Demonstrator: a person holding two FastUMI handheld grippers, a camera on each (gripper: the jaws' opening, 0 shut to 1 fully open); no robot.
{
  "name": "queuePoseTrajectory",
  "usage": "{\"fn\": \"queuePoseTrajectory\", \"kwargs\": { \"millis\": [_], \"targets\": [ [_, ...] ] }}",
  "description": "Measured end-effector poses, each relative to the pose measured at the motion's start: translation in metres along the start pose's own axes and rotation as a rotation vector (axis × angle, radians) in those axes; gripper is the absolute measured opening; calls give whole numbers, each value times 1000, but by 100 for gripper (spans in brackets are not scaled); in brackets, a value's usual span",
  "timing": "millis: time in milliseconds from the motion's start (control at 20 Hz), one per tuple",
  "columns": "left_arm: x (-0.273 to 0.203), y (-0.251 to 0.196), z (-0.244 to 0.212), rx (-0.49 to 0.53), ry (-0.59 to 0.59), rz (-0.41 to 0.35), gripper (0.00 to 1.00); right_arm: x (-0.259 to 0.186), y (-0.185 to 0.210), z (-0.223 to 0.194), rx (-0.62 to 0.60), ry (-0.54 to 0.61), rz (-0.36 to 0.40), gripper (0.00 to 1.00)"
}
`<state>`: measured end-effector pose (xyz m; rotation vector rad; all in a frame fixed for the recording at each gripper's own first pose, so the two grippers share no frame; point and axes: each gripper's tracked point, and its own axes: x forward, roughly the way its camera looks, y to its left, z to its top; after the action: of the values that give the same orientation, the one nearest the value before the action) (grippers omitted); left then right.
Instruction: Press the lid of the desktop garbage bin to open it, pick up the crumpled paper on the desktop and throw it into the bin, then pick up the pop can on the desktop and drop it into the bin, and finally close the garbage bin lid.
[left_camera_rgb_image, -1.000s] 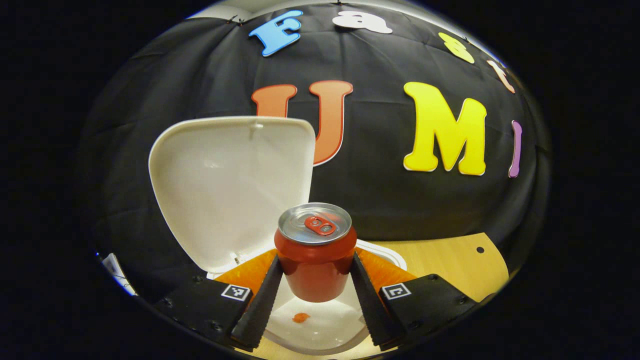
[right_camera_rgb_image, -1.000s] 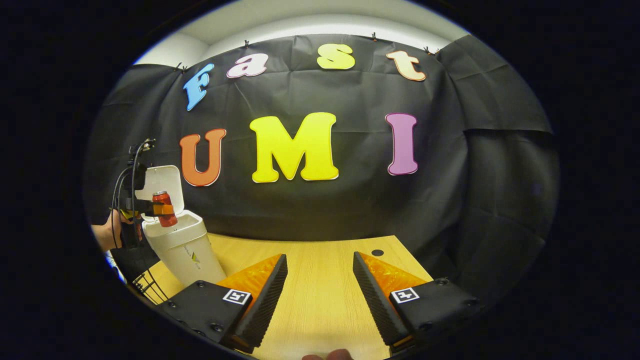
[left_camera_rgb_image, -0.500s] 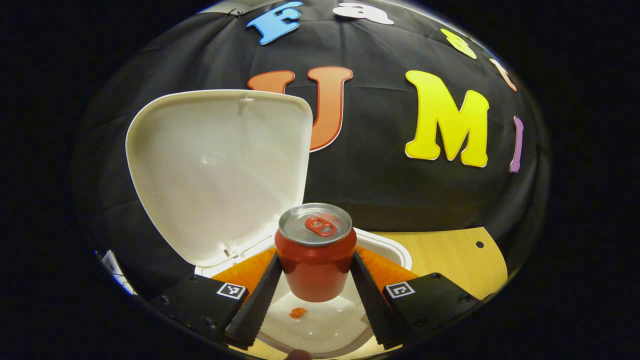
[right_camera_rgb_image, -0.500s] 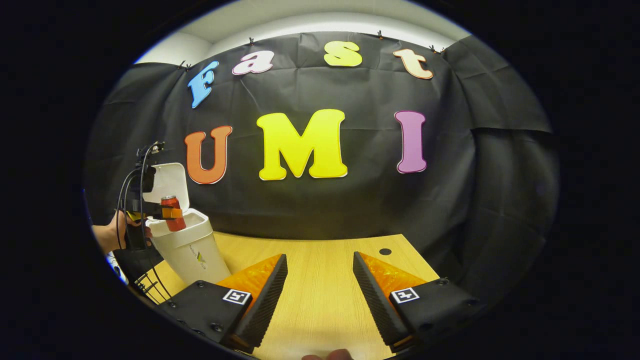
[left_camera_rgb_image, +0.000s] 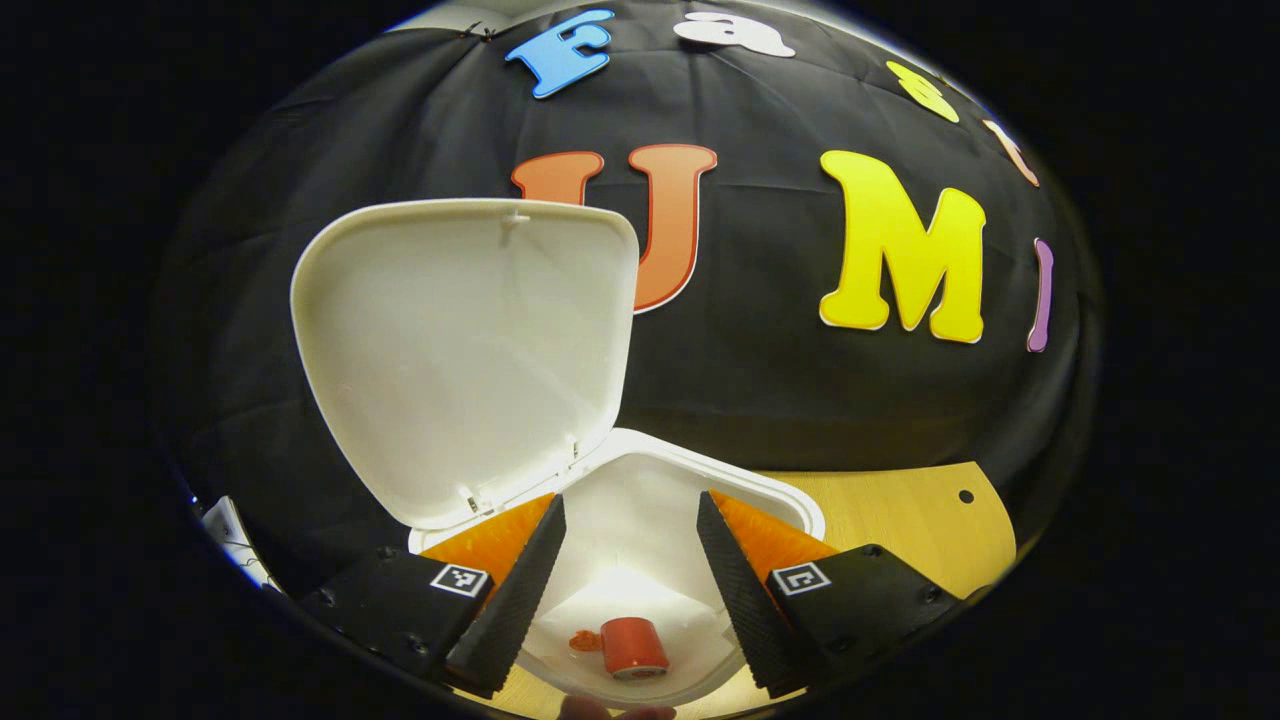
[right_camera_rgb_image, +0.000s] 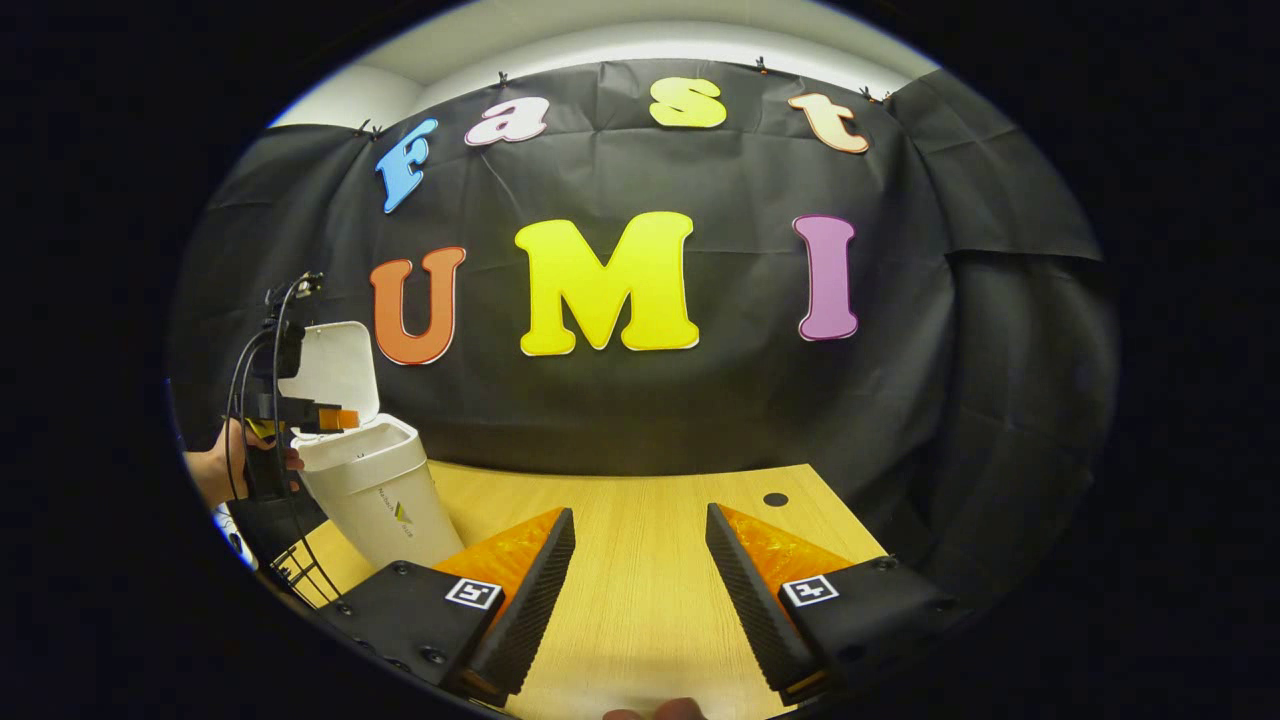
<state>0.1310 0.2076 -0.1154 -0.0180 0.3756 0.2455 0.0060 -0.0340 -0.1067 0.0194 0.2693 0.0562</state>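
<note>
Now the pop can (left_camera_rgb_image: 633, 647) lies on its side at the bottom of the bin (left_camera_rgb_image: 640, 500), so closing comes next: the lid (left_camera_rgb_image: 465, 350) stands upright at the bin's back rim, just above and ahead of the left gripper (left_camera_rgb_image: 628, 560), released and empty over the opening. Well to the bin's right, the right gripper (right_camera_rgb_image: 640, 575) is spread over bare desktop (right_camera_rgb_image: 640, 500), so the left is nearer; a small logo on the bin's side is too small to read.

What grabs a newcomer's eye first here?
The white bin with its lid standing open, right in front of the open left gripper. Below, the red pop can lies on its side at the bin's bottom. The right gripper hangs open over the bare wooden table.
</note>
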Motion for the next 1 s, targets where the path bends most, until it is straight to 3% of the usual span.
{"fn": "queuePoseTrajectory", "kwargs": {
  "millis": [100,300,450,800,1000],
  "targets": [
    [-15,-6,19,4,-67,16,95,-1,2,-3,9,4,7,86],
    [-36,-26,51,48,-167,26,96,0,6,-5,18,9,28,86],
    [-49,-33,75,13,-214,59,95,0,2,-2,18,-3,39,86],
    [-45,2,176,-73,-336,250,95,18,-8,5,55,3,65,86],
    [-23,36,197,-101,-312,370,95,26,-18,17,52,-12,59,86]
  ]
}}
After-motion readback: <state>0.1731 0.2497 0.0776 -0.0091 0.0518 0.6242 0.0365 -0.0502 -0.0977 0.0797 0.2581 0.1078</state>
